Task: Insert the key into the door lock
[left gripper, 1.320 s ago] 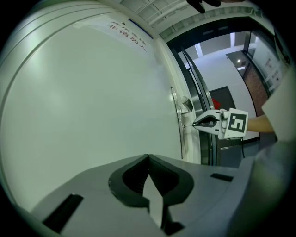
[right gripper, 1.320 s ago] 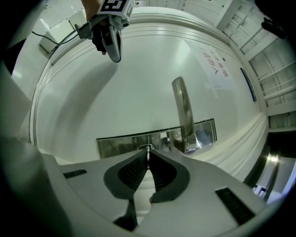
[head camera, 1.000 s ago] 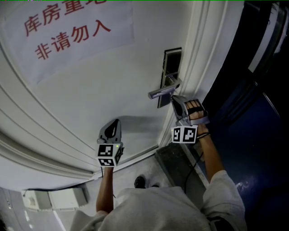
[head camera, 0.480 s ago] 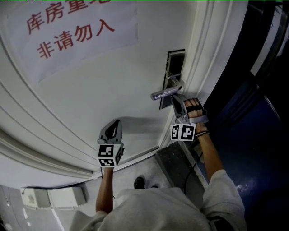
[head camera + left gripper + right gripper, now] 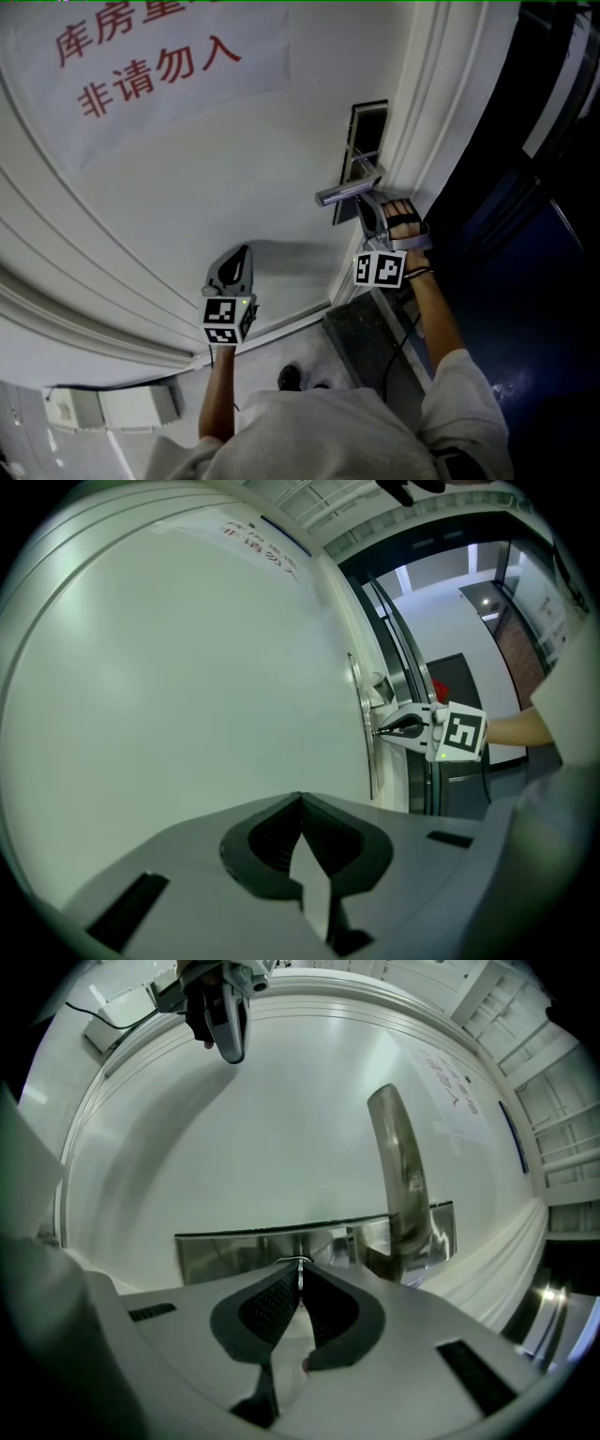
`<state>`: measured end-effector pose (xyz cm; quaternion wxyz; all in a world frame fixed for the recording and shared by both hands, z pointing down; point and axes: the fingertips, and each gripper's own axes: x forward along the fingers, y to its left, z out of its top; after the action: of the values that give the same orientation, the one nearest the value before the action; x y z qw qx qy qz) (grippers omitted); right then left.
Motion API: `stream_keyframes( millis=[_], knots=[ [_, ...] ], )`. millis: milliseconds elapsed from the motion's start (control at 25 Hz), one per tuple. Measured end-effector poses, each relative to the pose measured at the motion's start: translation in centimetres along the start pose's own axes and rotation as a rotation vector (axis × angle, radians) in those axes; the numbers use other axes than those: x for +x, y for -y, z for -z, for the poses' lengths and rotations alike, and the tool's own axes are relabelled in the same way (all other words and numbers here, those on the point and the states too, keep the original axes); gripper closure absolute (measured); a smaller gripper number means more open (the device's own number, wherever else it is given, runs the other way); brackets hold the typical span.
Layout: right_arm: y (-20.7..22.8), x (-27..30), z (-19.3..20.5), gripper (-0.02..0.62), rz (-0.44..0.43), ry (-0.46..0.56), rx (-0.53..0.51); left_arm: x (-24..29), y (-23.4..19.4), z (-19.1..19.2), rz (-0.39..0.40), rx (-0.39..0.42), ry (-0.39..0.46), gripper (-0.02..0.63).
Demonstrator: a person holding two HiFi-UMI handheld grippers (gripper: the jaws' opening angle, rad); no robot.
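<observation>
Left gripper point(image 5: 301, 801): jaws pressed together, empty, tips near white door point(image 5: 187, 714). Right gripper point(image 5: 300, 1283): jaws pinched thin key point(image 5: 299, 1272), blade tip at keyhole in metal lock plate point(image 5: 234, 1252), just beside lever handle point(image 5: 398, 1176); insertion depth unclear. Farther up door: paper sign point(image 5: 141, 66), red characters.

Only a thin sliver of the key point(image 5: 299, 1267) shows between the tips of the right tool point(image 5: 300, 1279); the keyhole is hidden behind them; the red-lettered sign point(image 5: 141, 66) runs off the head view's top edge.
</observation>
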<state>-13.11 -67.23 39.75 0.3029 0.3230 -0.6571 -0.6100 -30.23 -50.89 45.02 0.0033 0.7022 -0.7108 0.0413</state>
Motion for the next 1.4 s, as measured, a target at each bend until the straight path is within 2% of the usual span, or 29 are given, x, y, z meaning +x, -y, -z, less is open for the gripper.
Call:
stream_keyframes(
  millis=[280,360,440,520,560,880,1160,1400],
  knots=[
    [-0.1,0.0,-0.1,0.565,0.003,0.01,0.018,0.1,0.5,0.2,0.007,-0.001,-0.002,0.589],
    [-0.4,0.0,-0.1,0.565,-0.021,0.011,0.022,0.1,0.5,0.0,0.006,0.001,0.0,0.589],
    [-1.0,0.1,-0.2,0.532,-0.065,0.015,0.032,0.0,0.3,-0.2,0.003,0.003,0.003,0.589],
    [-1.6,0.1,-0.2,0.454,-0.098,0.018,0.039,0.0,0.3,-0.3,0.002,0.003,0.005,0.589],
    [-1.8,0.1,-0.2,0.438,-0.105,0.017,0.042,0.0,0.4,-0.2,0.001,0.003,0.006,0.589],
    [-1.4,-0.2,-0.3,0.426,-0.081,0.011,0.064,-0.2,0.7,-0.5,0.001,0.003,0.017,0.589],
    [-0.7,-2.2,0.6,0.426,-0.051,-0.015,0.217,0.1,1.3,-0.3,0.021,0.001,0.008,0.589],
    [-0.3,-4.9,2.8,0.43,-0.061,-0.044,0.556,1.0,2.7,-0.3,0.067,0.005,0.006,0.589]
  ],
)
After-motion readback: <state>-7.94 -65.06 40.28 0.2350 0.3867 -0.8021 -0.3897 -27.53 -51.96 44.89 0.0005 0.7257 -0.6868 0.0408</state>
